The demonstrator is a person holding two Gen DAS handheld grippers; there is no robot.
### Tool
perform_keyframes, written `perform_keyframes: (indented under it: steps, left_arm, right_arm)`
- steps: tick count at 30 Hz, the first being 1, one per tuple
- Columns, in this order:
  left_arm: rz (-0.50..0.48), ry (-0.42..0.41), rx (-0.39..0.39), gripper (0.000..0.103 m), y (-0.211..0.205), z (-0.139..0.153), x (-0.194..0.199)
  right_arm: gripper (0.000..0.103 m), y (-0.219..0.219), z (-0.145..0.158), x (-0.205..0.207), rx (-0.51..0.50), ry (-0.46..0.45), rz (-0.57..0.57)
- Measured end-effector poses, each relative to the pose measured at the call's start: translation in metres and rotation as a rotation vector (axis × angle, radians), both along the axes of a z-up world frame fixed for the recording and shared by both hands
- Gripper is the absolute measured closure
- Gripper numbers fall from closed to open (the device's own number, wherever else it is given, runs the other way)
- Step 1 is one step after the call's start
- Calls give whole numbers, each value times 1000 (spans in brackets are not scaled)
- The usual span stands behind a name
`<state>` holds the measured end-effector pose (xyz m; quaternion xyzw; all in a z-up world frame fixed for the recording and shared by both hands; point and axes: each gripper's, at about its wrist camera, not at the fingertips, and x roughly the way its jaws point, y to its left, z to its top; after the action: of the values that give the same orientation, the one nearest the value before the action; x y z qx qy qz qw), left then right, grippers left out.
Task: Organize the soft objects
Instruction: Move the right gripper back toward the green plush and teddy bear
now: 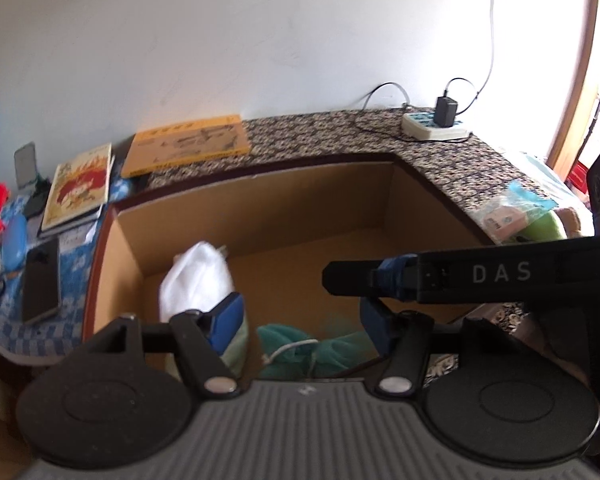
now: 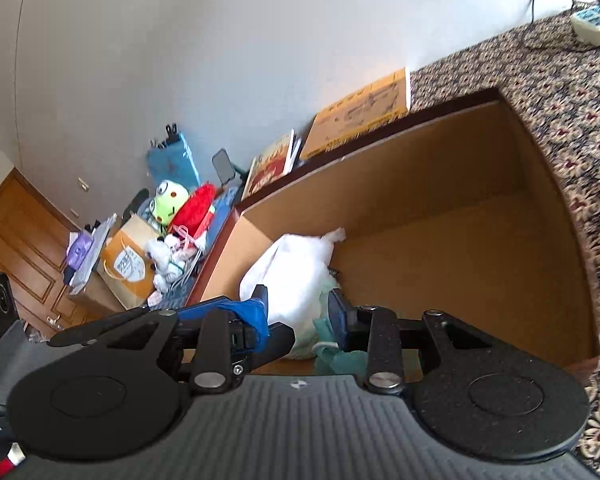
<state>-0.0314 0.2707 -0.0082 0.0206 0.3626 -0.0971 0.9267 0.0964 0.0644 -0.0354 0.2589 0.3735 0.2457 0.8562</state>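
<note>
An open cardboard box (image 1: 260,208) (image 2: 420,168) sits on a patterned cloth. Inside, at its left, lies a white soft bundle (image 1: 196,276) (image 2: 296,268), with a teal mesh piece (image 1: 300,344) (image 2: 340,356) and a pale green item (image 1: 238,344) by the near wall. My left gripper (image 1: 300,324) hangs open over the teal mesh, nothing between its blue pads. My right gripper (image 2: 298,310) stands narrowly open in front of the white bundle, gripping nothing. Its fingers (image 1: 340,280) cross the left wrist view from the right, and a left finger (image 2: 236,316) crosses the right wrist view.
Left of the box lie an orange book (image 1: 188,144), a picture book (image 1: 80,184) and a phone (image 1: 40,280). Further left are a green frog plush (image 2: 170,200), a red plush (image 2: 194,208) and a paper bag (image 2: 124,264). A power strip (image 1: 436,124) sits behind.
</note>
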Motion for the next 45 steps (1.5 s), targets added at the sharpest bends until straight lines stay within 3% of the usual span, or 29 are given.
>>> perform_keyframes:
  steps: [14, 27, 37, 45]
  left_arm:
    - [-125, -58, 5, 40, -77, 26, -5]
    - [-302, -64, 15, 39, -180, 31, -10]
    - [-407, 41, 0, 38, -255, 4, -8]
    - [-469, 162, 10, 38, -304, -29, -9]
  right_arm:
    - [86, -65, 26, -31, -31, -101, -114]
    - [86, -156, 24, -68, -37, -85, -257]
    - [86, -214, 11, -94, -63, -24, -336]
    - [86, -263, -11, -112, -155, 76, -407]
